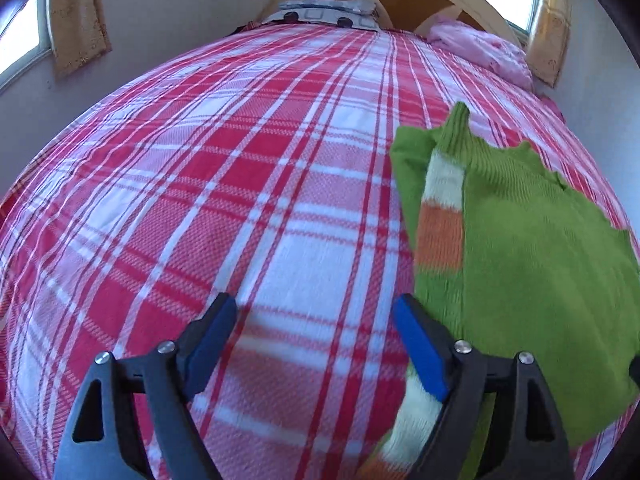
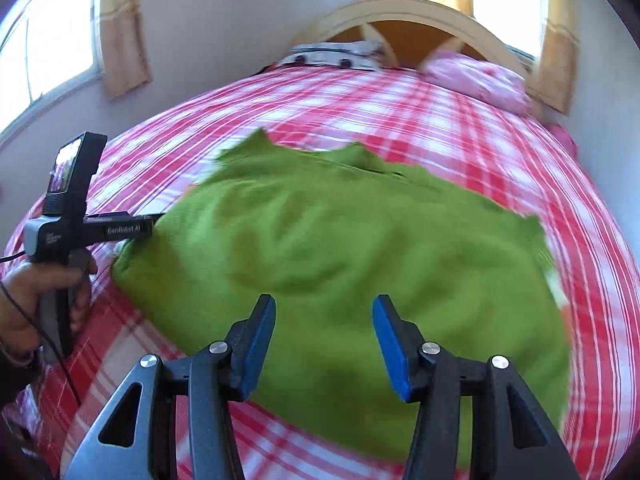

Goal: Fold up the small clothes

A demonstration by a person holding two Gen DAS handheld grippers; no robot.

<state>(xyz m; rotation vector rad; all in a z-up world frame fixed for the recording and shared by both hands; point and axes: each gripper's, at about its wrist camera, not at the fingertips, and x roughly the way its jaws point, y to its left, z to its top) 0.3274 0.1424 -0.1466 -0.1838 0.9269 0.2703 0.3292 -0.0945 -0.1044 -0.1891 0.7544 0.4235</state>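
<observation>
A green knitted sweater (image 2: 340,264) lies spread on a bed covered by a red and white plaid blanket (image 1: 200,200).

In the left wrist view, the left gripper (image 1: 314,340) has its two blue-padded fingers (image 1: 212,344) spread wide, with nothing between them but plaid blanket. The sweater lies to the right of these fingers. One sleeve (image 1: 440,220), banded in cream and orange, is folded in along the sweater's near edge and runs just beside and partly under the right-hand finger. Whether that finger touches the sleeve cannot be told.

In the right wrist view, the right gripper (image 2: 324,344) hovers over the near part of the sweater, its fingers (image 2: 390,348) about half spread and gripping nothing; green knit shows through the gap. The sweater fills the space ahead of the fingers, its neckline pointing away toward the headboard (image 2: 420,16). This view is somewhat blurred. To the left of these fingers, a hand (image 2: 28,304) grips the handle of the left gripper, at the sweater's left edge.

Far beyond the fingers, a pink pillow (image 2: 476,80) and a folded patterned cloth (image 1: 332,10) rest by the curved headboard, with curtained windows (image 2: 52,44) on either side.
</observation>
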